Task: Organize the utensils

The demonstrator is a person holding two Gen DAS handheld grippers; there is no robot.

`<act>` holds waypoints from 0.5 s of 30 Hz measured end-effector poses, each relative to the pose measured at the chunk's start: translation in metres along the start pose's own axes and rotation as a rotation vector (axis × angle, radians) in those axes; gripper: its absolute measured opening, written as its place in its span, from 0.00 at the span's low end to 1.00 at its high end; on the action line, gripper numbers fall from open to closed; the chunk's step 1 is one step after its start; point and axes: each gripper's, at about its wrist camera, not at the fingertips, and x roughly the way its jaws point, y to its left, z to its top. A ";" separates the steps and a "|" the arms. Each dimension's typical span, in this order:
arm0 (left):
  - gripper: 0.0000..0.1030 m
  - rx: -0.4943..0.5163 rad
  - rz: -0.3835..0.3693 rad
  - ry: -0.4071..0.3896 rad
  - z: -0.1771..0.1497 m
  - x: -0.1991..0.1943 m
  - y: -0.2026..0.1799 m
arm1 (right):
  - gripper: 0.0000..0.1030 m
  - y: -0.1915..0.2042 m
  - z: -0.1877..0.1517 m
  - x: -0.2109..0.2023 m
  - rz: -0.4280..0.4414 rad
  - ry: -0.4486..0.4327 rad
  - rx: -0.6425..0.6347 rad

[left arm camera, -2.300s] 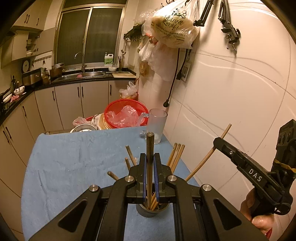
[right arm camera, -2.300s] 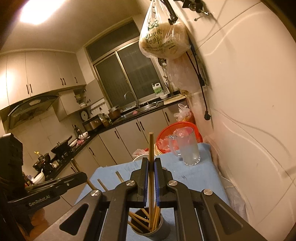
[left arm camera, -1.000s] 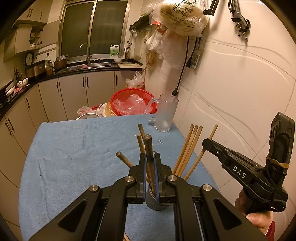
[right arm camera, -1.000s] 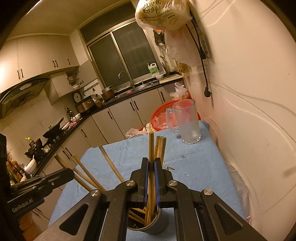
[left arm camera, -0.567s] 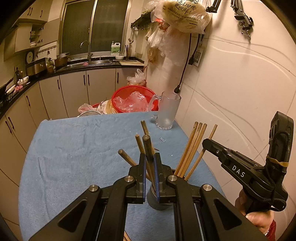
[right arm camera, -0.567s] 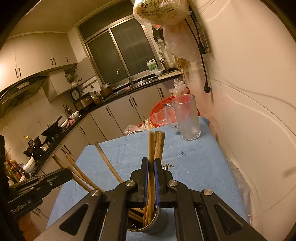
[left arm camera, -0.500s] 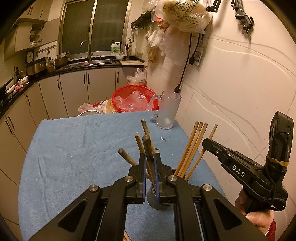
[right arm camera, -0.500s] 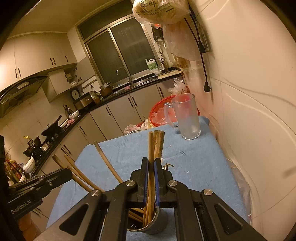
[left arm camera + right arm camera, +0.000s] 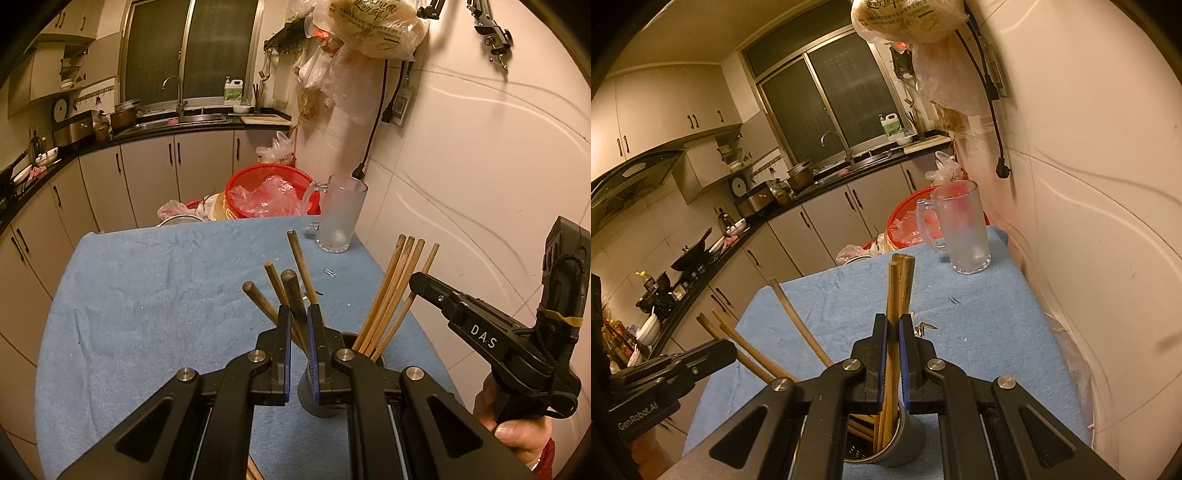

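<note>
A grey metal cup (image 9: 325, 391) stands on the blue cloth and holds several wooden chopsticks (image 9: 391, 291). My left gripper (image 9: 298, 325) is just above the cup; its jaws stand slightly apart around a dark chopstick (image 9: 290, 286) whose lower end is in the cup. My right gripper (image 9: 894, 332) is shut on a bunch of chopsticks (image 9: 899, 284) that stand in the same cup (image 9: 901, 448). The right gripper also shows in the left wrist view (image 9: 417, 282), and the left gripper's finger shows in the right wrist view (image 9: 713, 352).
A frosted glass mug (image 9: 341, 214) stands at the table's far right by the wall. A red basket (image 9: 269, 192) with plastic bags sits beyond the far edge. A small paperclip (image 9: 955, 300) lies on the cloth (image 9: 147, 295). The white wall (image 9: 480, 184) is close on the right.
Both grippers lowered their chopsticks into the cup over the last two seconds. In the last half second the left jaws have parted slightly around the dark chopstick.
</note>
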 end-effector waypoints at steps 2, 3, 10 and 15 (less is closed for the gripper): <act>0.09 0.000 0.004 -0.001 -0.001 0.001 0.001 | 0.06 0.000 0.000 0.000 0.000 0.000 0.001; 0.09 0.000 0.006 -0.002 -0.001 0.002 0.001 | 0.06 0.000 0.000 0.000 0.001 0.001 0.002; 0.10 -0.013 0.013 0.001 -0.002 0.004 0.005 | 0.06 0.000 0.000 0.001 0.004 0.002 0.001; 0.10 -0.009 0.014 -0.005 -0.003 0.003 0.004 | 0.07 0.001 0.000 0.002 0.006 0.005 -0.001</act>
